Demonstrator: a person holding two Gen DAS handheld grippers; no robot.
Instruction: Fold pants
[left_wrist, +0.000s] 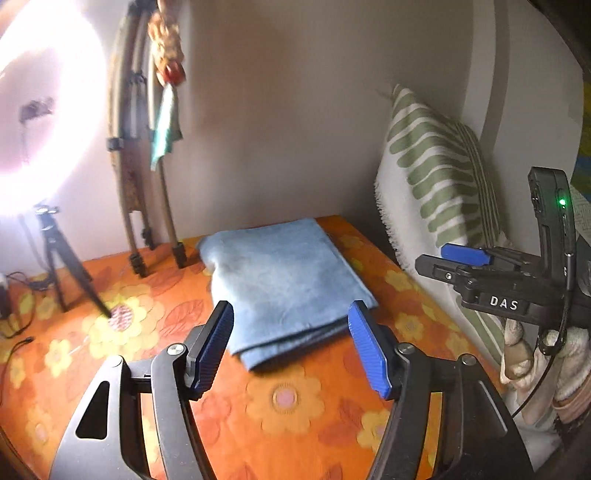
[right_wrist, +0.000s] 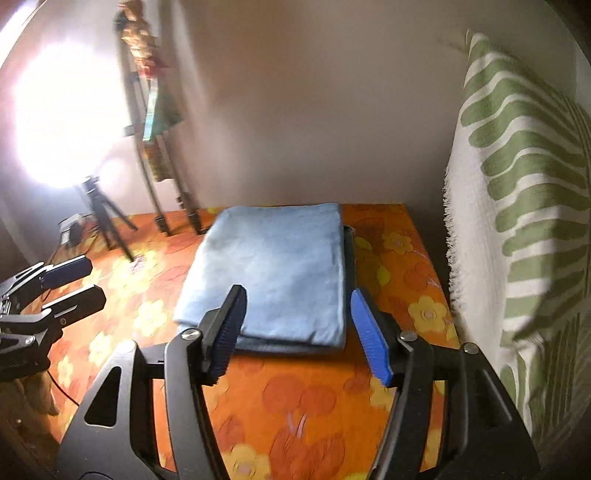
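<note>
Lying folded into a compact light-blue rectangle, the pants (left_wrist: 284, 280) rest on the orange flowered surface (left_wrist: 280, 406) just ahead of both tongs, touched by neither. It cannot be told whether this surface is a bed or a covered desk.

Off to the left of the tongs, well apart from the pants, a ring light (left_wrist: 44, 110) glares on its tripod (left_wrist: 59, 266), and wooden legs (left_wrist: 155, 236) stand by the wall.

The left tongs (left_wrist: 291, 343) hang above the near edge of the cloth, jaws spread, nothing between the pads. The right tongs (right_wrist: 295, 328) do the same, jaws apart and empty; the stacked layers show at the near edge beneath them.

To the right of the right tongs, a green-and-white pillow (right_wrist: 517, 184) leans upright.

The folding looks finished, and this seems to be the let-go step. The next move likely calls only for drawing clear without snagging the top layer, or a light press to flatten it.

The bundle's long axis runs away from the tongs toward the wall, its open layered end nearest them.
</note>
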